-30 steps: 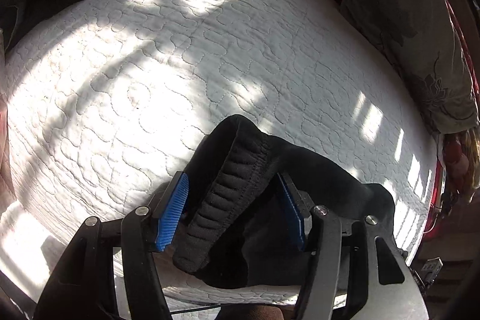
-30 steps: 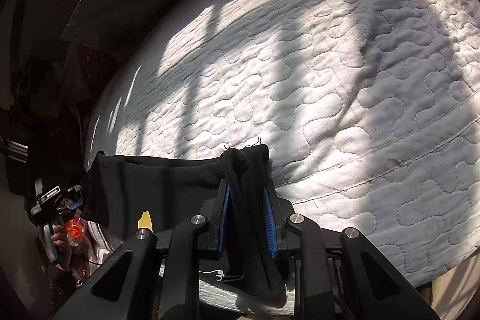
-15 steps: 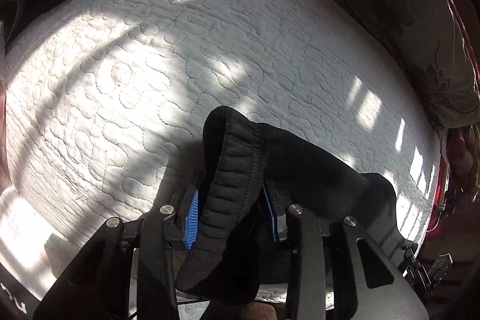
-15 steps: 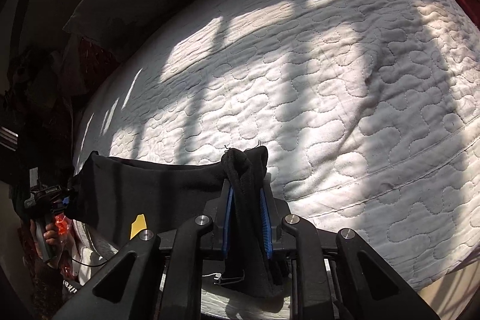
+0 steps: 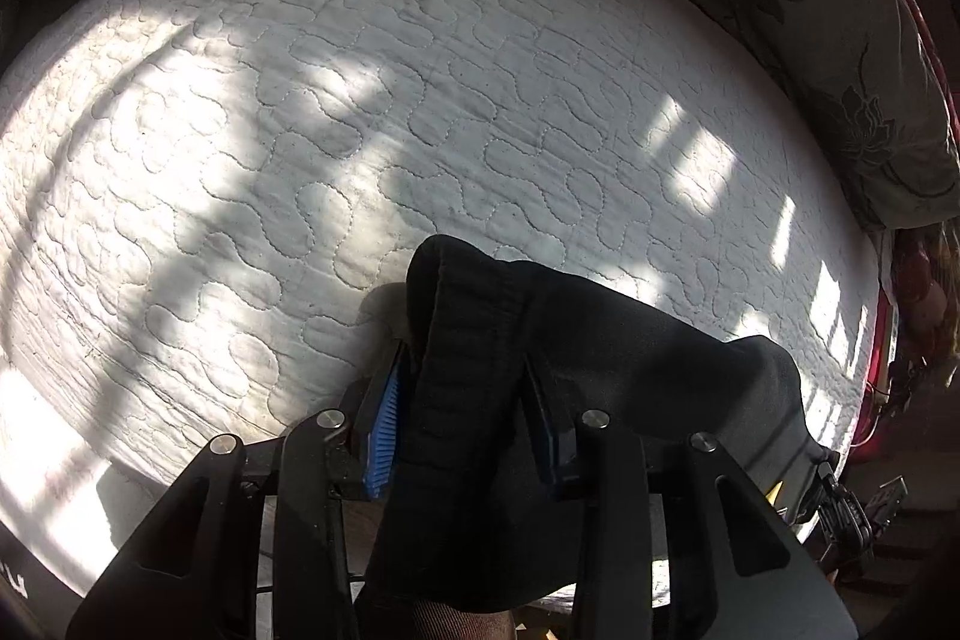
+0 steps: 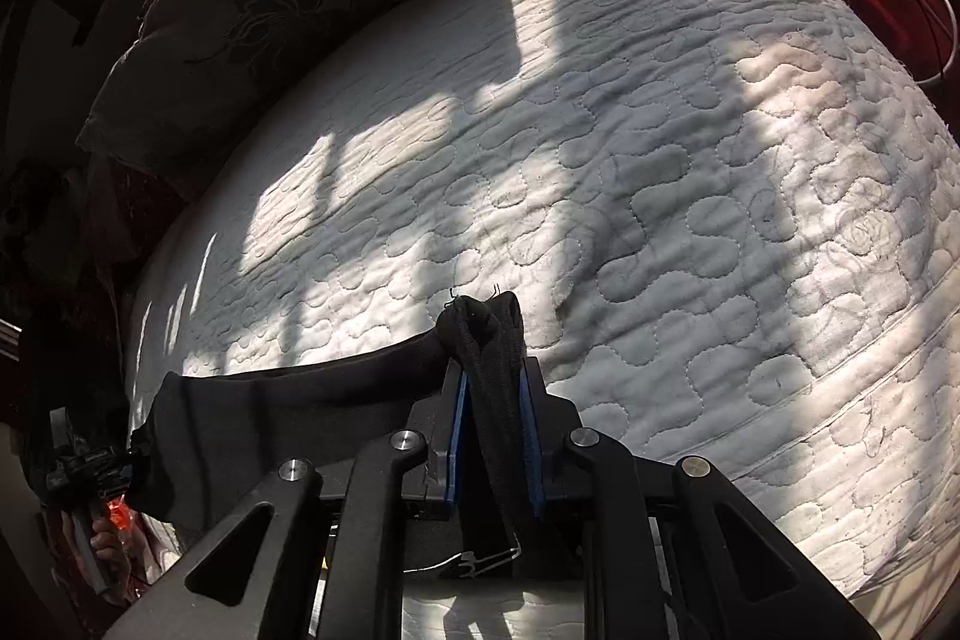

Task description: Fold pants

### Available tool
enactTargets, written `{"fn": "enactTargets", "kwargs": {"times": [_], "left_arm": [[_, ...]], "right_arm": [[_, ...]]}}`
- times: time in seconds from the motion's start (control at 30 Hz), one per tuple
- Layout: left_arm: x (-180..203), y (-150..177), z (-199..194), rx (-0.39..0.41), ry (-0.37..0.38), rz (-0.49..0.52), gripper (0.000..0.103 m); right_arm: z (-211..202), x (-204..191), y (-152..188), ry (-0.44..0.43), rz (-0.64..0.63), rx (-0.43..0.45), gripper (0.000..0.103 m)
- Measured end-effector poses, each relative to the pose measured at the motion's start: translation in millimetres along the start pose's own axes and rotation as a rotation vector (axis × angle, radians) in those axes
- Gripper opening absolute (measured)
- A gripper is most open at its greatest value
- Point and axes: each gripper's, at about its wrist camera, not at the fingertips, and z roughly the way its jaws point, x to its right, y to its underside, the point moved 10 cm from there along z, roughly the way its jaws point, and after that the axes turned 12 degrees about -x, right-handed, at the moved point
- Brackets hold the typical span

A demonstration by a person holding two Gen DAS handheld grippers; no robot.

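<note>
Hard sun patches, barred shadows, fisheye-warped edges, corners perhaps underexposed.

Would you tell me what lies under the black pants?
Under the black pants shows the white quilted mattress. Whatever lies directly beneath the fabric is covered, as is the mattress edge there.

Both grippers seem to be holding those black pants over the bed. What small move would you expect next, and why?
Probably both carry the pants forward and lower them onto the white quilt. The left gripper clamps the ribbed waistband, the right gripper another end, and the cloth hangs between them near the bed's edge.
</note>
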Motion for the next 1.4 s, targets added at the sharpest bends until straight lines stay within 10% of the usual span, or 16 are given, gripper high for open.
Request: {"fn": "enactTargets", "kwargs": {"times": [0.17, 0.33, 0.5, 0.7, 0.97, 1.4], "left_arm": [[-25, 13, -42, 0.093, 0.065, -0.066, 0.044], [14, 62, -54, 0.11, 0.176, 0.096, 0.044], [25, 77, -9, 0.083, -0.113, 0.223, 0.044], [21, 74, 7, 0.079, -0.231, 0.187, 0.041], [136, 134, -19, 0.122, 0.002, 0.276, 0.057], [315, 252, 88, -0.28, 0.237, 0.229, 0.061]], "right_arm": [[-1, 8, 1, -0.048, 0.047, -0.007, 0.031], [-6, 13, 5, -0.047, 0.057, 0.0, 0.034], [-11, 18, 11, -0.054, 0.074, -0.009, 0.035], [-27, 19, 13, -0.042, 0.054, 0.001, 0.037], [-50, 27, 9, -0.075, 0.014, 0.012, 0.05], [-15, 5, -11, -0.161, -0.098, -0.128, 0.054]]}}
